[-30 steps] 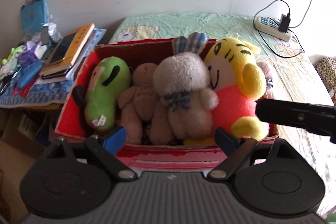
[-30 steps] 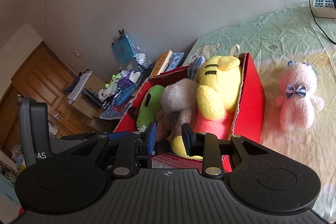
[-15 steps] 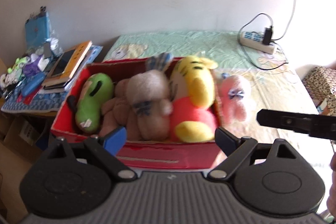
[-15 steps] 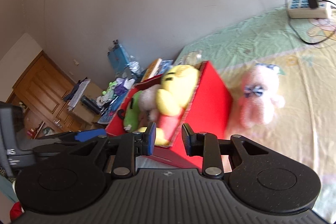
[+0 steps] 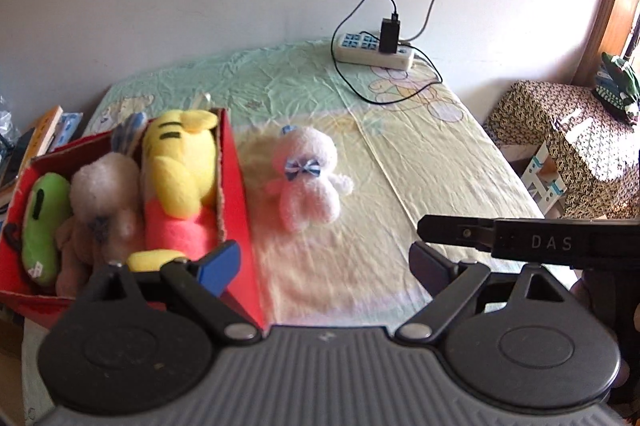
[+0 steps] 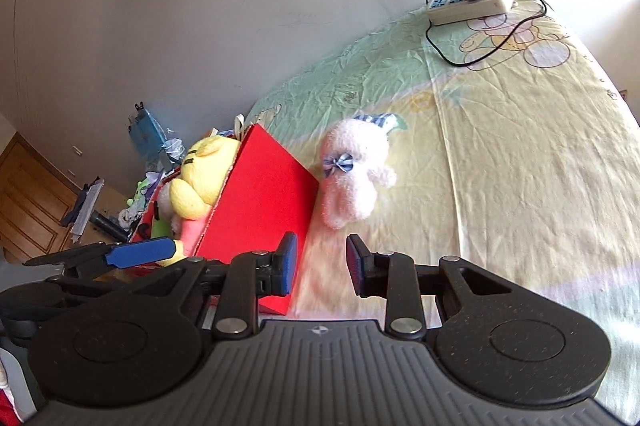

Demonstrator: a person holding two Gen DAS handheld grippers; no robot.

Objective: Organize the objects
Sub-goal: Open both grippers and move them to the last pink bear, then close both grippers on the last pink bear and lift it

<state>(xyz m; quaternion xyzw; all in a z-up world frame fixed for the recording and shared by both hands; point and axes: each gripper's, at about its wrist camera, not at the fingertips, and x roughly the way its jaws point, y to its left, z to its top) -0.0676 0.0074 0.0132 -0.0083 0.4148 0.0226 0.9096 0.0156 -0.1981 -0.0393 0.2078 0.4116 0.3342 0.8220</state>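
Both of my views are swinging rightward since the earlier frame, bringing the pink plush rabbit [image 5: 306, 178] toward centre. It is lying on the bed [image 5: 420, 154], just beside the red box [image 5: 236, 194] holding the yellow plush [image 5: 180, 162] and other toys. My left gripper [image 5: 326, 262] is standing wide open, empty; my right gripper [image 6: 320, 264] is showing a narrow gap, gripping nothing, its side reading "DAS". A power strip [image 5: 376, 48] is resting near the white wall.

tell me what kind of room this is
Most likely a bedroom: a bed under a cartoon-print sheet fills the view, a red box of plush toys sits on it, and a cluttered side table stands beside it.
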